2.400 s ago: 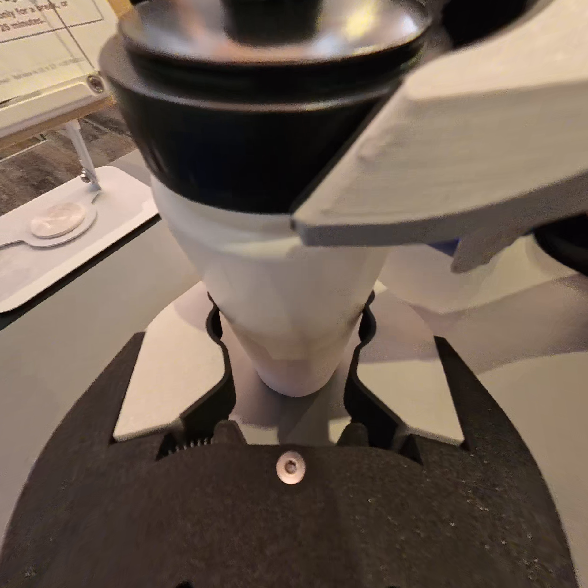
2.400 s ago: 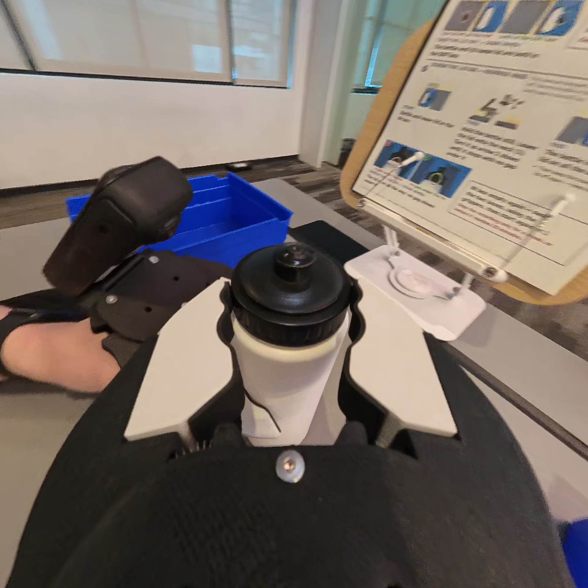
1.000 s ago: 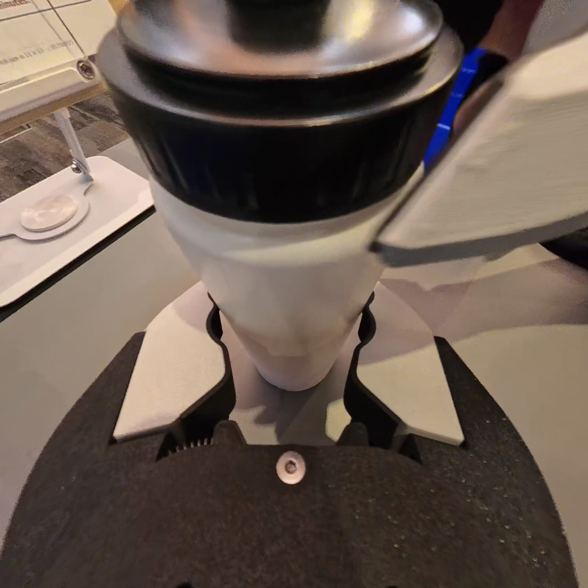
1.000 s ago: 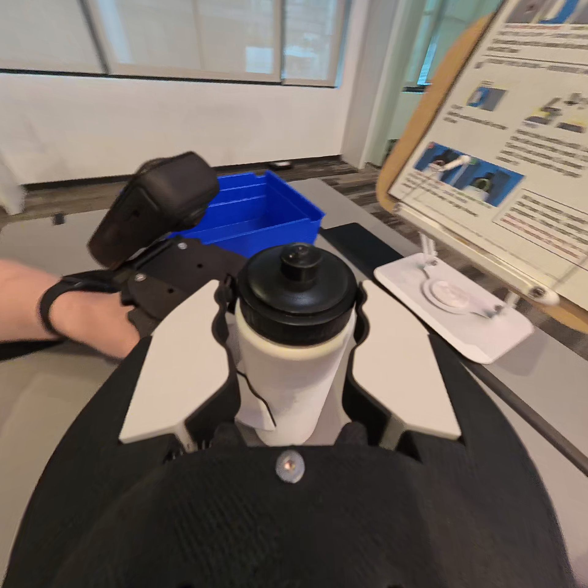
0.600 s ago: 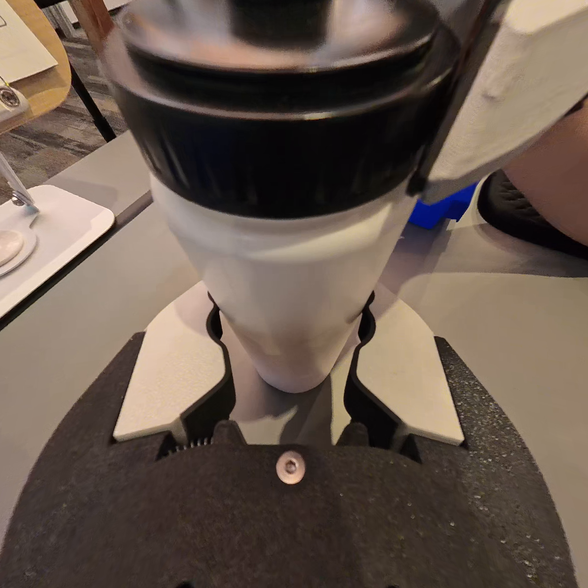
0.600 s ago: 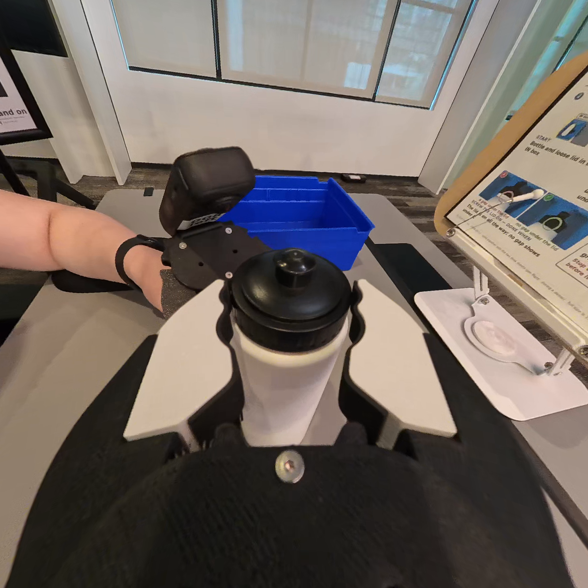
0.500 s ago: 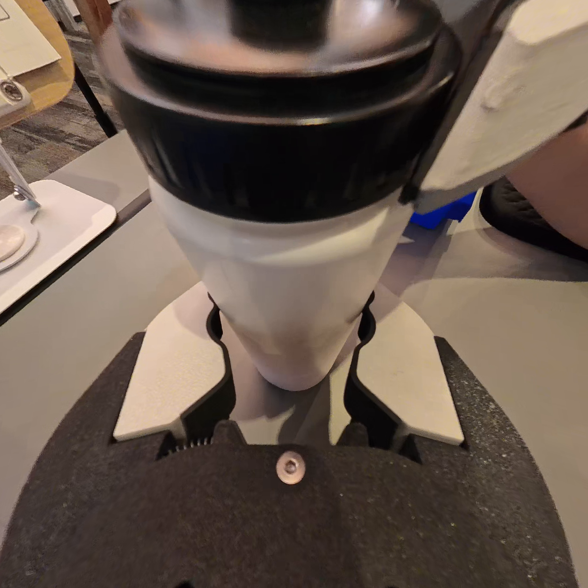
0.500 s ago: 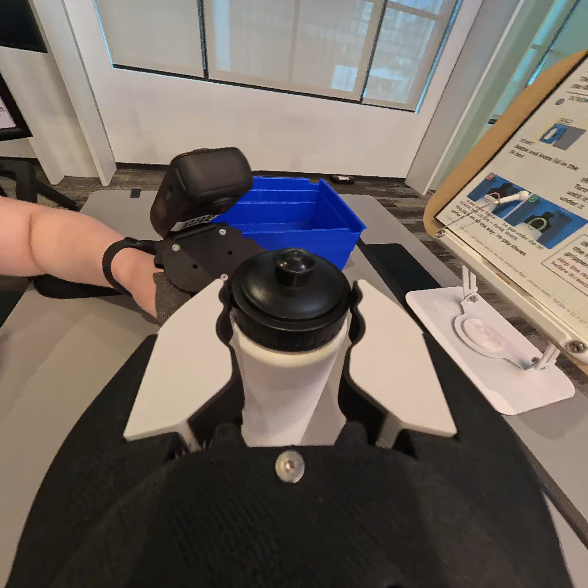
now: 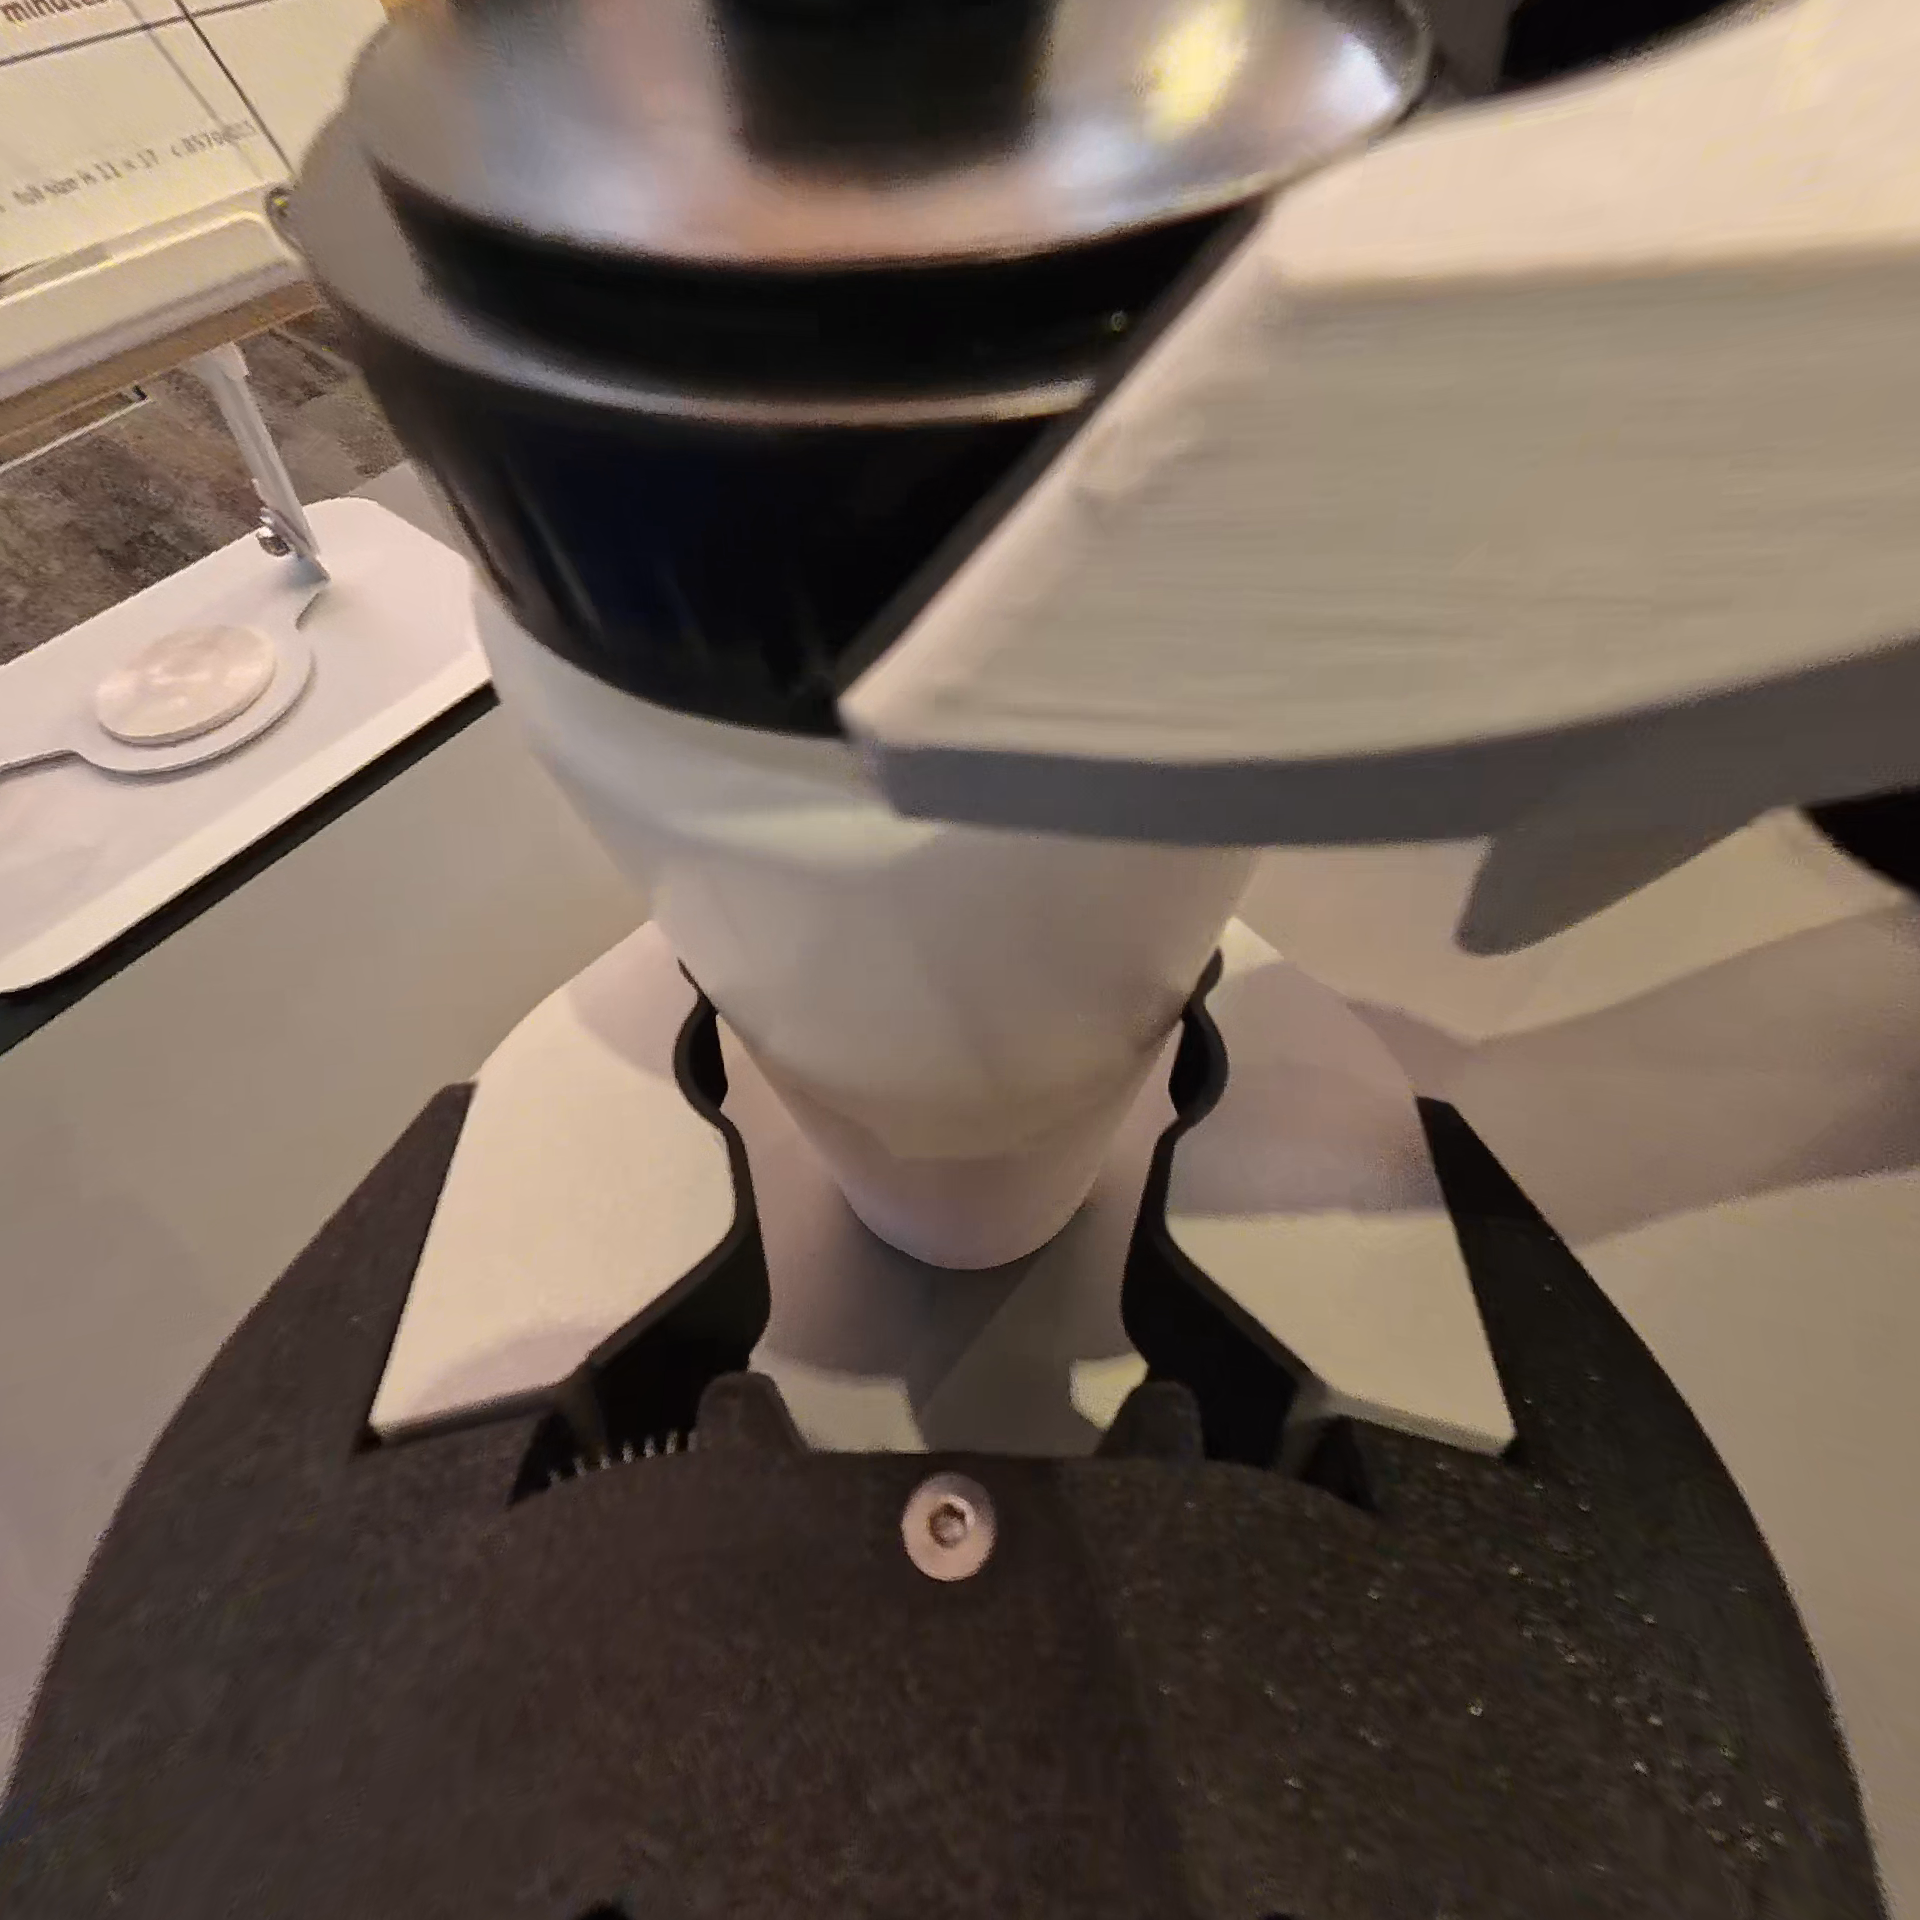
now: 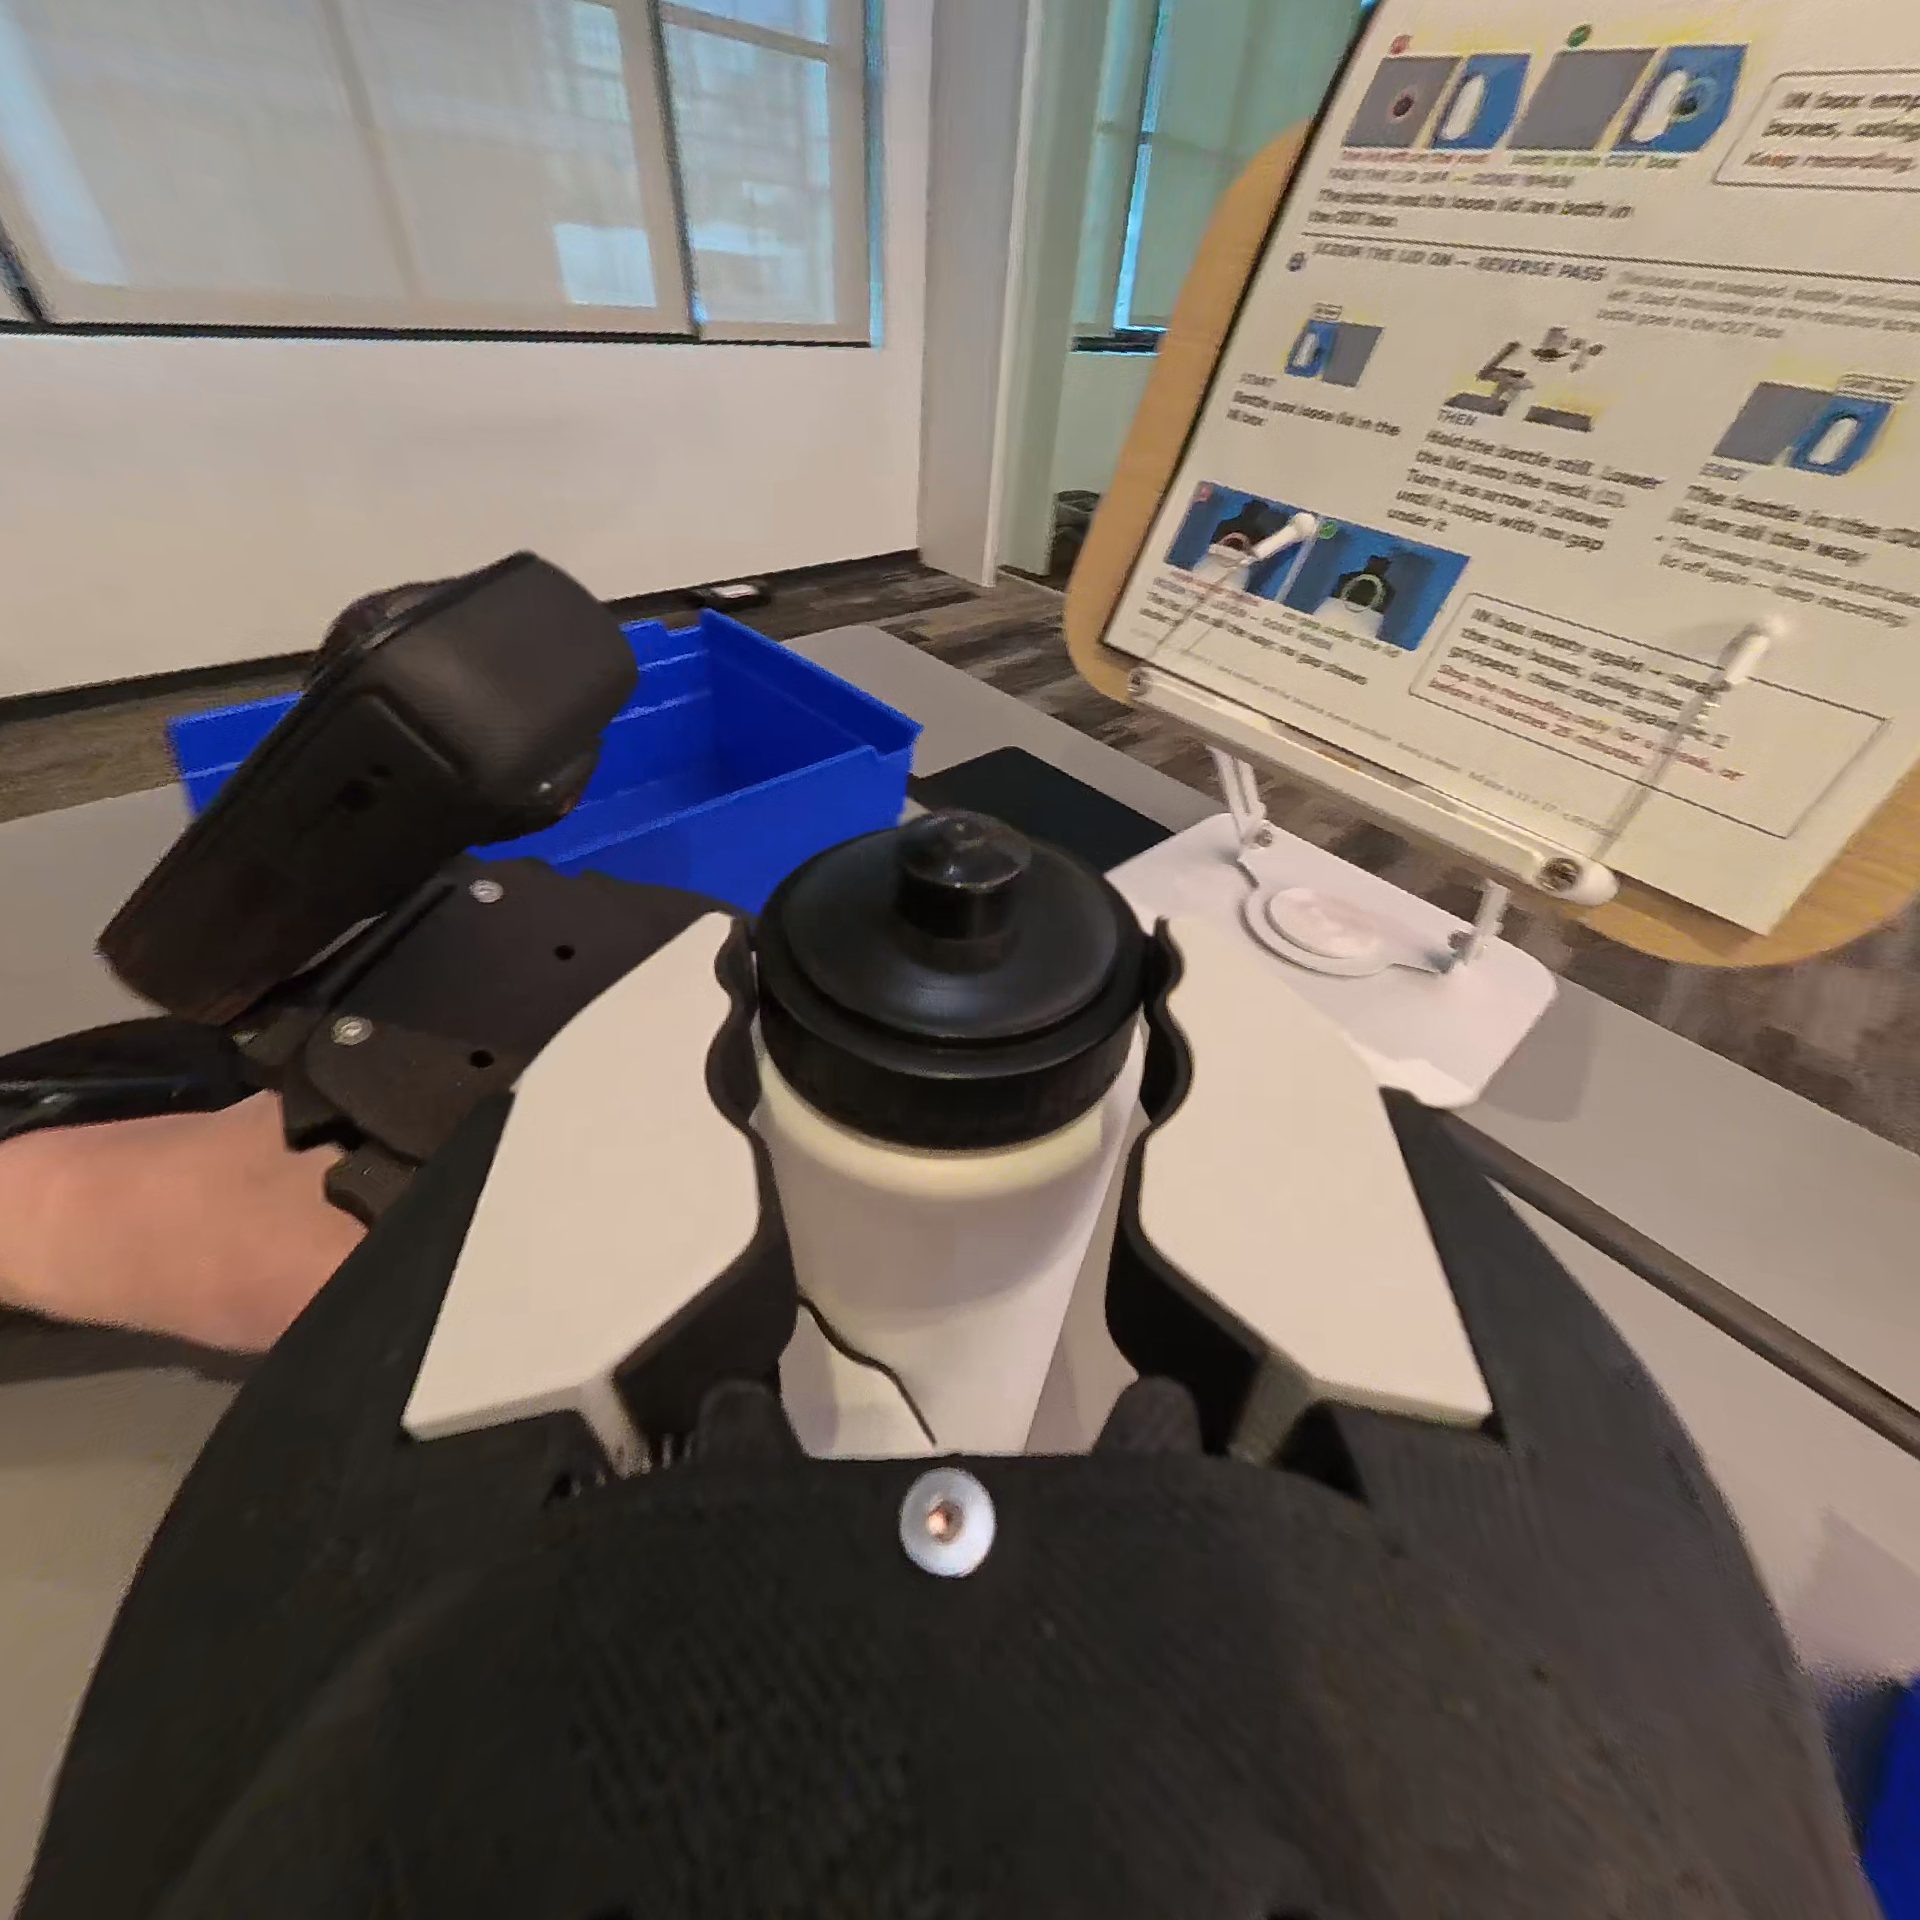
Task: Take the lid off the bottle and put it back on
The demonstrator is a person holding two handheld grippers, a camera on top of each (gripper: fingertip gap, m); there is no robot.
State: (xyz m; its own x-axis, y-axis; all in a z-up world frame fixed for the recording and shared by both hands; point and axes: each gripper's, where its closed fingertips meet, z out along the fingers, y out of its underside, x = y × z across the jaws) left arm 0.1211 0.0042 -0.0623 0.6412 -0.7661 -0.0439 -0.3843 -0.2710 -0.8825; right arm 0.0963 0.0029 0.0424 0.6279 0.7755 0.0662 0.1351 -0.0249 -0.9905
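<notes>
A printed instruction sheet (image 10: 1538, 436) stands on a wooden board (image 10: 1174, 436) (headings, small pictures, red lines near its foot). Its corner (image 9: 114, 135) shows print in the left view too.

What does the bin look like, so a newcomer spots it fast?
Start at the grey table and look to its far side, below the windows. The bin sits there behind the black-lidded white bottle. It is an open-topped rectangular box and the only bright blue thing on the table.
</notes>
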